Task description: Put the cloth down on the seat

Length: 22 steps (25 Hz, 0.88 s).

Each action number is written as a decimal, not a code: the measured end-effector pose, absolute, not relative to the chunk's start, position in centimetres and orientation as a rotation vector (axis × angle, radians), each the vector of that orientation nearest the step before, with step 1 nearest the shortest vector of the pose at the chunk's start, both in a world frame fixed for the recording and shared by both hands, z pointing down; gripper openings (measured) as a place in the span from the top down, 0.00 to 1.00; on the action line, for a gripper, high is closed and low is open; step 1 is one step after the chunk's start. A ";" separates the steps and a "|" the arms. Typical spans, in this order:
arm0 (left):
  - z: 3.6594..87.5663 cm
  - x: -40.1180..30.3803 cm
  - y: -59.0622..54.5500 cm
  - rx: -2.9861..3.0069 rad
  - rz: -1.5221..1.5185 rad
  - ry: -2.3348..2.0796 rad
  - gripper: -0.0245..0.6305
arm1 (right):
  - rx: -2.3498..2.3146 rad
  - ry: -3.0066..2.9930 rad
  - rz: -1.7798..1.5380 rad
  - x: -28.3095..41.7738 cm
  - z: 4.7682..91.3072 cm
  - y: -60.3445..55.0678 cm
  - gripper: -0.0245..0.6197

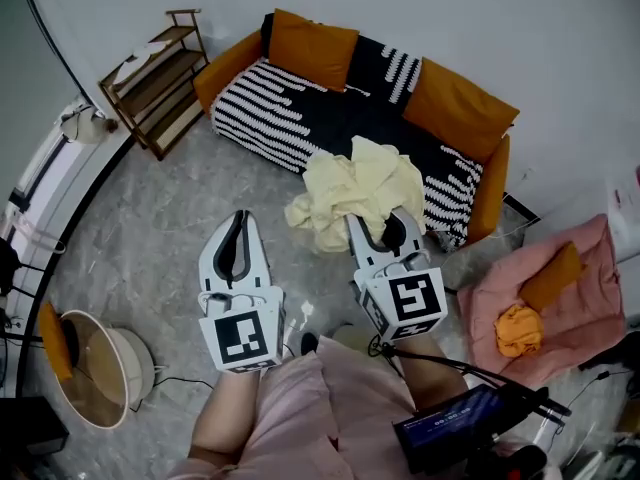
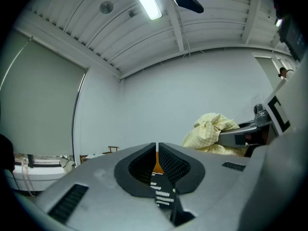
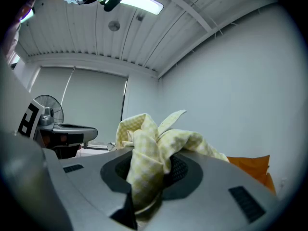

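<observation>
The right gripper [image 1: 385, 230] clenched the bunched yellow cloth [image 1: 355, 193]. The sofa seat [image 1: 330, 118] lay beyond it at eleven o'clock. The left gripper [image 1: 238, 236], farther off, was clenched empty.

Grippers: two, the left gripper [image 1: 239, 230] and the right gripper [image 1: 383, 230]. Yellow cloth [image 1: 355, 190]: one. Sofa [image 1: 330, 118], far: one. Orange back cushions on it: two, left cushion [image 1: 311, 40] and right cushion [image 1: 455, 103]. Wooden shelf [image 1: 155, 78], far left: one. Fan [image 1: 95, 368], near left: one. Pink seat [image 1: 590, 288], right: one, carrying one small orange cushion [image 1: 550, 276] and one orange rag [image 1: 518, 330].
</observation>
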<state>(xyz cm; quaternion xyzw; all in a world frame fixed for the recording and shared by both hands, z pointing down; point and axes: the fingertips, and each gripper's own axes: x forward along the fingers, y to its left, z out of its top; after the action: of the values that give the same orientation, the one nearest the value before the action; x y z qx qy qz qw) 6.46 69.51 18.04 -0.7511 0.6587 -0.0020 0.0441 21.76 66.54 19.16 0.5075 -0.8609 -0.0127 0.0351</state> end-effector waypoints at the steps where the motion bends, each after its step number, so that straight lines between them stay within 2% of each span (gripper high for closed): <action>1: 18.2 6.2 69.2 -2.299 -0.006 2.018 0.93 | 1.556 -2.645 -0.041 21.4 19.2 66.2 0.81; 9: 19.6 5.0 63.9 -2.307 -0.058 2.033 0.93 | 1.563 -2.638 -0.039 20.6 20.0 60.8 0.81; 22: 21.3 4.1 48.0 -2.286 -0.178 2.071 0.93 | 1.502 -2.657 0.050 19.6 22.6 44.6 0.81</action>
<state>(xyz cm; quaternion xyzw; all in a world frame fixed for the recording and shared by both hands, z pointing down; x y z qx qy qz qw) 4.07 48.04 21.29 -0.7396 0.6700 -0.0577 0.0263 19.60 44.59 22.63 0.4915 -0.8696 0.0163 0.0446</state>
